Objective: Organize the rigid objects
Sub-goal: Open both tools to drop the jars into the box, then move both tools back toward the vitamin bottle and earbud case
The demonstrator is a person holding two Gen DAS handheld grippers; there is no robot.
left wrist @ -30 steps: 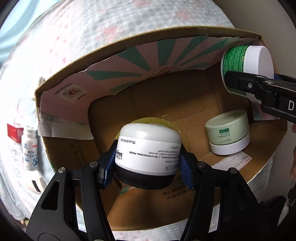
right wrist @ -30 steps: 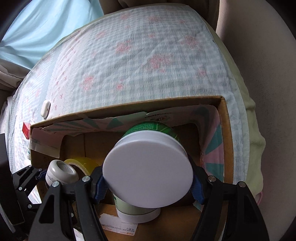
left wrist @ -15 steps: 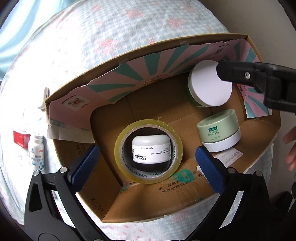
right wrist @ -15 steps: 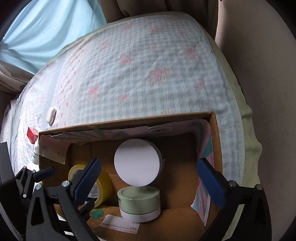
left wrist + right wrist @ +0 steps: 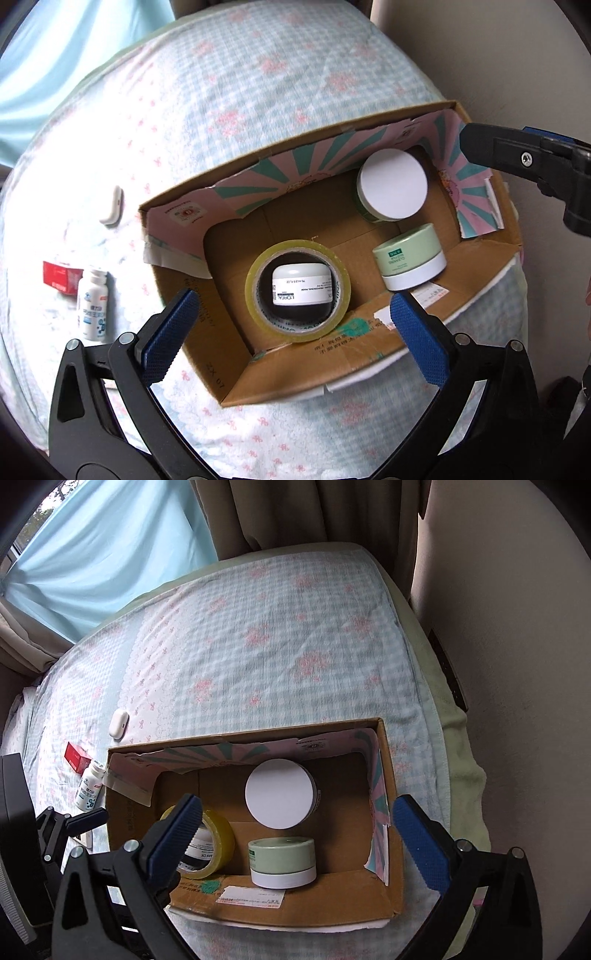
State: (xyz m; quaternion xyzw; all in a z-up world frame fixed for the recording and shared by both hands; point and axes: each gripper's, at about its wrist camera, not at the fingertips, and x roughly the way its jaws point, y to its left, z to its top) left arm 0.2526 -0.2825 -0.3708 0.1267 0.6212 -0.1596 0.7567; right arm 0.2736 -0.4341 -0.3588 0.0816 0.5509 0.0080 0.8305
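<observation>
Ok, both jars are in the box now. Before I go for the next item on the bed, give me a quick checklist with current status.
1. Left gripper open and empty: ok.
2. Right gripper open and empty: ok.
3. L'Oreal jar seated inside the tape roll in the cardboard box: ok.
4. White-lidded jar settled in the box: cannot tell; it looks tilted against the far wall.
5. Pale green jar upright on the box floor: ok.
6. Items left outside: white pill bottle, red box and white case lie on the bed: not ok.
</observation>
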